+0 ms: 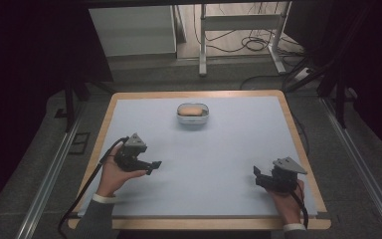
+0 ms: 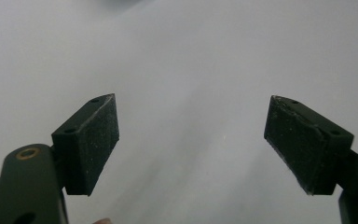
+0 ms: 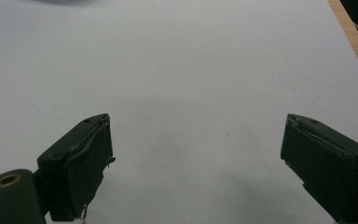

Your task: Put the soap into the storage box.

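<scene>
We see the left hand (image 1: 113, 175) near the left edge of the table (image 1: 298, 149), palm turned inward, wrapped around the left gripper (image 1: 154, 165), whose jaws point toward the table's middle. From the left gripper view, its two black jaws stand wide apart with bare pale surface between them, gripping nothing; the pads (image 2: 95, 140) look dusty and worn.

The right hand (image 1: 286, 199) rests near the right front corner, forearm coming in from the bottom edge, holding the right gripper (image 1: 257, 174) low over the surface with its jaws aimed leftward and a little away from the person. In the right gripper view, those jaws are likewise spread wide and empty, and the wooden rim of the table shows at the upper right.

Toward the far side, about midway across, sits a clear lidded container (image 1: 193, 113) with something orange-tan inside; we cannot tell what. It lies well apart from both grippers.
</scene>
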